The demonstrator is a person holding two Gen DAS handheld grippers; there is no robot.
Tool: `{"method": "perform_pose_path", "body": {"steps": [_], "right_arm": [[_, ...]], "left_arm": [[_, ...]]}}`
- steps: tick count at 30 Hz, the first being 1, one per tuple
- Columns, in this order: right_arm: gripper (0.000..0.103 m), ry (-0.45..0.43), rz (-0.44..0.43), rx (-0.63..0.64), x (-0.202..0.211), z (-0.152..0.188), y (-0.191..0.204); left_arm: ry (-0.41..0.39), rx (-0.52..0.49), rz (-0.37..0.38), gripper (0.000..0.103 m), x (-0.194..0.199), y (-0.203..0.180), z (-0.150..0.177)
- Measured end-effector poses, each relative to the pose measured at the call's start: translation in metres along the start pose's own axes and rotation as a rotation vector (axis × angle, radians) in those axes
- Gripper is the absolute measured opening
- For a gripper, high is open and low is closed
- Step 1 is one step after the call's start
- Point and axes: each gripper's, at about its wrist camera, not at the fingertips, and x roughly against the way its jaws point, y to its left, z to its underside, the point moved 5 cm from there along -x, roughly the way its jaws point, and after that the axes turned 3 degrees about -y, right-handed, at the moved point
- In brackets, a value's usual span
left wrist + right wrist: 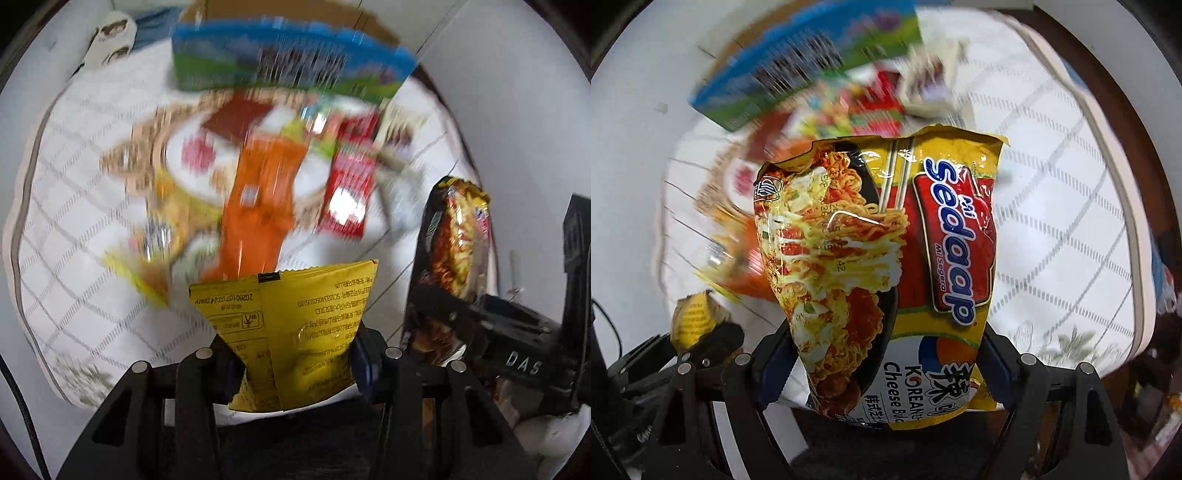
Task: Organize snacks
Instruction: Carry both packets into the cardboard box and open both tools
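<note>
Below, blurred by motion, a white quilted bed cover with a grey grid pattern (74, 229) carries a loose heap of snack packs.

Left gripper (295, 363): fingers clamped on the lower part of a flat yellow foil snack packet (295, 317), printed back facing the camera, text upside down. Packet stands up between the blue pads, clear of the bed.

Right gripper (882, 365): fingers set wide and clamped on the sides of a yellow and red Mi Sedaap instant noodle pack (886, 266), front face to the camera, noodle picture on its left half, logo on its right. Pack held above the bed, just beside the left gripper; each gripper and its load shows at the edge of the other's view.

Heap, all smeared:
- orange foil pouch (258, 206), middle of the heap
- red packet with a white patch (349, 188), to the right of the orange one
- large blue and green printed box (291, 59) at the far side of the heap
- round white plate-like shape with a brown patterned border (177, 155) under the packs; cannot tell what it is

Behind the box, a brown cardboard edge (373, 22).
</note>
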Motion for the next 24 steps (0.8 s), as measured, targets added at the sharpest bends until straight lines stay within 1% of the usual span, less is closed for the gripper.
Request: {"method": "perform_pose_path", "body": {"steps": [1, 2, 4, 5, 7, 8, 9, 10, 11, 12, 14, 15, 17, 18, 19, 20, 22, 24], "right_arm": [[0.088, -0.014, -0.013, 0.008, 0.010, -0.008, 0.004], [0.088, -0.029, -0.028, 0.020, 0.020, -0.021, 0.010], [0.088, -0.065, -0.060, 0.048, 0.043, -0.052, 0.019], [0.088, -0.076, -0.073, 0.064, 0.041, -0.073, 0.027], [0.088, -0.097, -0.086, 0.095, 0.041, -0.106, 0.041], [0.088, -0.113, -0.088, 0.117, 0.046, -0.129, 0.050], [0.088, -0.126, -0.085, 0.132, 0.050, -0.145, 0.055], [0.088, -0.139, -0.081, 0.146, 0.036, -0.169, 0.068], [0.088, -0.155, -0.076, 0.166, 0.038, -0.194, 0.075], [0.088, -0.160, -0.073, 0.177, 0.038, -0.211, 0.080], [0.088, -0.156, -0.077, 0.193, 0.031, -0.252, 0.093], [0.088, -0.153, -0.074, 0.199, 0.027, -0.269, 0.097], [0.088, -0.141, -0.057, 0.216, 0.000, -0.311, 0.098], [0.088, -0.130, -0.052, 0.215, -0.010, -0.327, 0.099], [0.088, -0.115, -0.047, 0.212, -0.022, -0.343, 0.099], [0.088, -0.092, -0.045, 0.212, -0.038, -0.360, 0.098], [0.088, -0.047, -0.035, 0.206, -0.069, -0.383, 0.097], [0.088, -0.008, -0.017, 0.200, -0.101, -0.406, 0.093]], "left_arm": [[-0.013, 0.000, 0.009, 0.045, 0.005, -0.010, -0.019], [-0.029, 0.002, 0.015, 0.045, 0.007, -0.019, -0.031], [-0.069, -0.004, 0.010, 0.045, 0.022, -0.022, -0.068], [-0.084, -0.006, -0.003, 0.045, 0.003, -0.022, -0.091], [-0.124, -0.009, -0.028, 0.045, 0.008, -0.026, -0.129], [-0.139, -0.009, -0.040, 0.045, 0.009, -0.027, -0.152], [-0.148, -0.005, -0.047, 0.045, 0.008, -0.027, -0.172], [-0.154, 0.000, -0.054, 0.045, 0.007, -0.026, -0.195], [-0.156, 0.007, -0.059, 0.045, 0.005, -0.025, -0.217], [-0.156, 0.012, -0.066, 0.045, 0.001, -0.022, -0.235], [-0.155, 0.024, -0.083, 0.045, -0.008, -0.014, -0.273], [-0.149, 0.030, -0.097, 0.045, -0.014, -0.009, -0.295], [-0.127, 0.042, -0.118, 0.045, -0.034, 0.004, -0.334], [-0.109, 0.048, -0.125, 0.045, -0.044, 0.009, -0.349], [-0.093, 0.050, -0.126, 0.045, -0.053, 0.013, -0.360], [-0.061, 0.052, -0.128, 0.045, -0.069, 0.019, -0.376], [-0.016, 0.056, -0.130, 0.045, -0.091, 0.026, -0.396], [0.045, 0.066, -0.127, 0.045, -0.121, 0.036, -0.414]]}}
